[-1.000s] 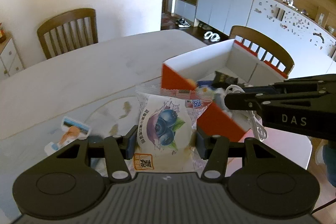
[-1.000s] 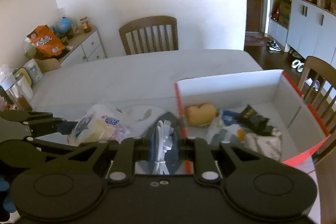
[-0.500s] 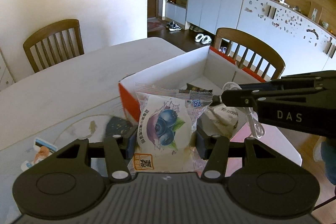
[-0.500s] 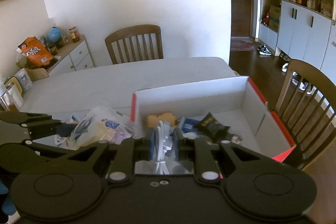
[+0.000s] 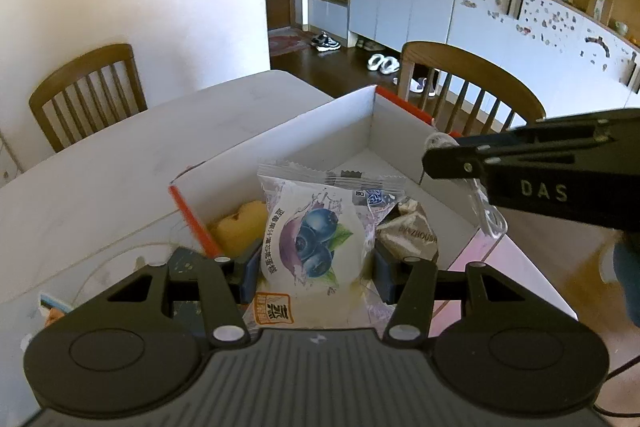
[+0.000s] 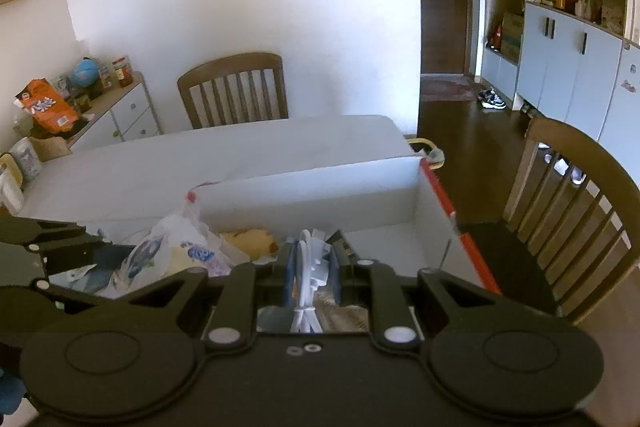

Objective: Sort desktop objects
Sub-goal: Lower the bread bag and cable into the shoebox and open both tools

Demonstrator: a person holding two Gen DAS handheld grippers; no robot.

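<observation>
White table (image 5: pixel 120 163) carries a red-edged white cardboard box (image 5: pixel 280 139); above it, left claw (image 5: pixel 312 267) grips a blueberry-printed snack packet (image 5: pixel 316 239), right claw (image 6: pixel 312 275) pinches a coiled white cable (image 6: pixel 306 267).

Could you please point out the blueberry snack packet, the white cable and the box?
blueberry snack packet (image 5: pixel 314 239): left wrist view, printed front.
white cable (image 6: pixel 306 269): right wrist view, bundled loops.
box (image 5: pixel 280 143): left wrist view, inner wall.

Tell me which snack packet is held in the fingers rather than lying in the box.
The blueberry-print packet, clamped by the left gripper; the crinkled silver packet lies in the box.
</observation>
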